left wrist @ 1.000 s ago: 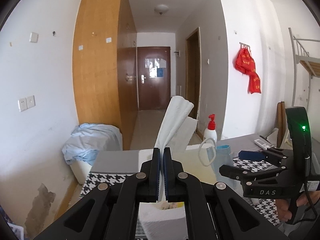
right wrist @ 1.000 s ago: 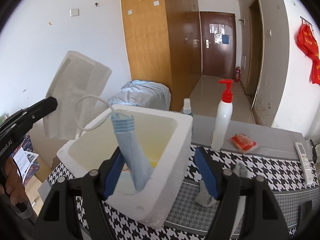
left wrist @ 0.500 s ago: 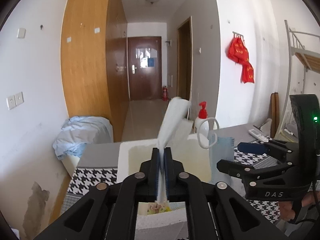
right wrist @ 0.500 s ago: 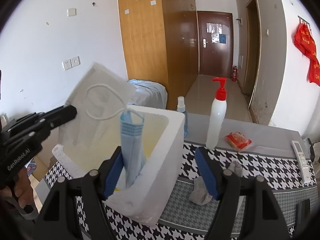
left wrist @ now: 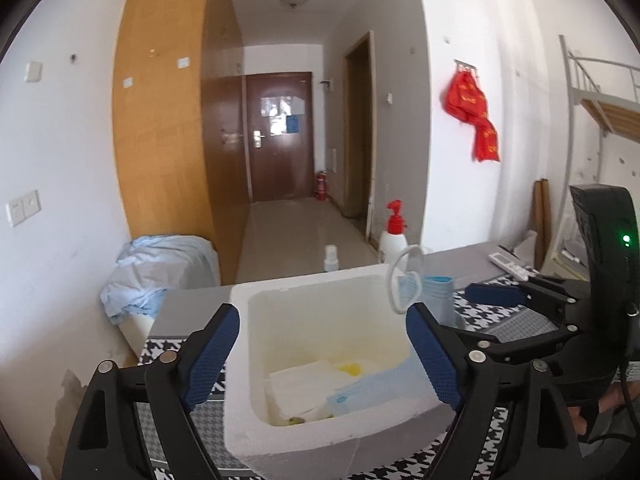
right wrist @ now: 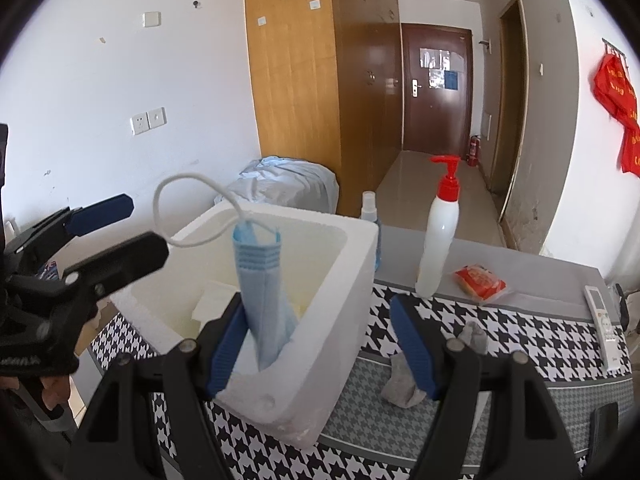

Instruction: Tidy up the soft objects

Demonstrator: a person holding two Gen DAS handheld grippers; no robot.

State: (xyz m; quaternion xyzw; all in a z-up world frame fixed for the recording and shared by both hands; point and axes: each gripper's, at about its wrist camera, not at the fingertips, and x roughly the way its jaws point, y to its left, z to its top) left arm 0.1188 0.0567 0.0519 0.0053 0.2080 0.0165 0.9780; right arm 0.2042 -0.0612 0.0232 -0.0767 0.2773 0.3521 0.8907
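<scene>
Left wrist view has the left gripper [left wrist: 322,350] with its blue-padded jaws swinging open, nothing between them, poised right over the mouth of the white styrofoam box [left wrist: 316,292]. Folded white tissue paper [left wrist: 300,384] lies flat on the box floor, with a blue mask sheet beside it. The right gripper [right wrist: 320,350] sits with jaws fairly wide, straddling the box's near right wall, pads not pressing on it as far as I can see. The pleated light-blue face mask [right wrist: 262,280] stands propped upright against that wall, touching the left pad, its white ear loop [right wrist: 188,208] curling up over the rim. Both tools tilt downward; a hand [right wrist: 54,394] grips the left one's handle. Right of the box the houndstooth black-and-white tablecloth [right wrist: 520,344] is mostly open, with a crumpled grey cloth [right wrist: 402,380], a red-topped white pump bottle [right wrist: 438,240], a red snack packet [right wrist: 480,278] and a white remote control [right wrist: 602,322].
</scene>
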